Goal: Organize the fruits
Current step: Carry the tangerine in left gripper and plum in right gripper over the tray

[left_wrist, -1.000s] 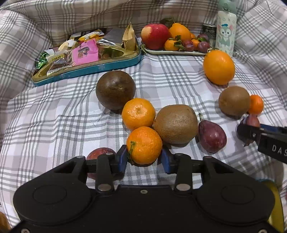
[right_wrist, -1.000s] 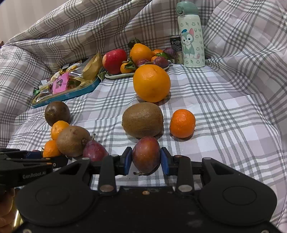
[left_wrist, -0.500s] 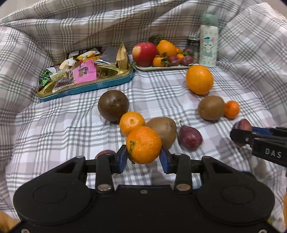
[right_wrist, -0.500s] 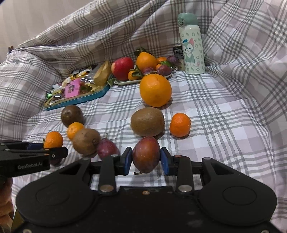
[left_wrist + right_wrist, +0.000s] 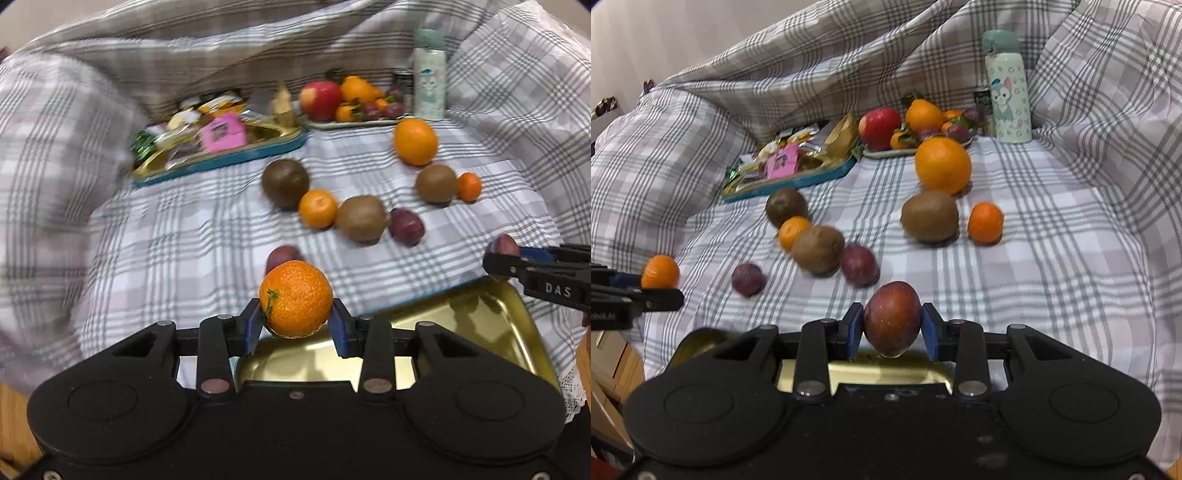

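Fruit is divided between the two grippers, a checked cloth and a plate. The left gripper (image 5: 295, 325) has its jaws clamped on a mandarin (image 5: 295, 298), held in the air above the near rim of a gold tray (image 5: 495, 325). The right gripper (image 5: 892, 330) has its jaws clamped on a red-purple plum (image 5: 892, 317), also held above that gold tray (image 5: 886, 371); in the left wrist view the plum (image 5: 502, 245) shows at the tip of the right gripper (image 5: 517, 260).

Loose fruit lies on the checked cloth (image 5: 1052, 258). A dark round fruit (image 5: 786, 206), a small mandarin (image 5: 793, 230), a kiwi (image 5: 817, 249) and a purple plum (image 5: 858, 265) form a touching row. A second purple plum (image 5: 748, 278) lies apart, to the left. Farther back, a large orange (image 5: 942, 164), a second kiwi (image 5: 929, 216) and another mandarin (image 5: 985, 222) sit close together.

At the far edge, a plate of fruit (image 5: 886, 153) stands beside a blue-rimmed tin of snacks (image 5: 798, 181). A patterned bottle (image 5: 1010, 96) stands upright to the right of the plate.
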Available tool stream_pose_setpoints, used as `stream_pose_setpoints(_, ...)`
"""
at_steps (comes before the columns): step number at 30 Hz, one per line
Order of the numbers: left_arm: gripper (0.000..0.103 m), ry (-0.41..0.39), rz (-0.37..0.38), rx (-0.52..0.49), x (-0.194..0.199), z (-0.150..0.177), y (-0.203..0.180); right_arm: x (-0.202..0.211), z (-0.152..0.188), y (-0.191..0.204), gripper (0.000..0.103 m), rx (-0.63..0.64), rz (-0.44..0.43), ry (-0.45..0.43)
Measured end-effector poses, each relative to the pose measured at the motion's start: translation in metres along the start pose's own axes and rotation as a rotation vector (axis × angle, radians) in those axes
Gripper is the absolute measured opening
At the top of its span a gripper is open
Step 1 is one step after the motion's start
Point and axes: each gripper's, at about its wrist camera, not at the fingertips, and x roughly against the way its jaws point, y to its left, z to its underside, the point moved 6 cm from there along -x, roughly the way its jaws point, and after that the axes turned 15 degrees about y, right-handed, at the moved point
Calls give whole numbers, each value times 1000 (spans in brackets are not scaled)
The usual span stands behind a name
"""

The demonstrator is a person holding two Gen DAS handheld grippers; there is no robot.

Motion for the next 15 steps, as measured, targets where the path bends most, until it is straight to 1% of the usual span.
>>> stream_pose_setpoints(3,47,11,8,53,-3,10,2,-2,11,7,36,8,-2,24)
stream_pose_setpoints(7,47,32,47,103,-13,19,-6,-9,22,12,36,14,3,64)
stream_pose_setpoints(11,47,55,37,112,-28,24,-17,-15,31,13,36,11,19,89)
stream_pose_setpoints(15,47,107,36,124,-47,31,-22,-21,38,13,36,2,40,107)
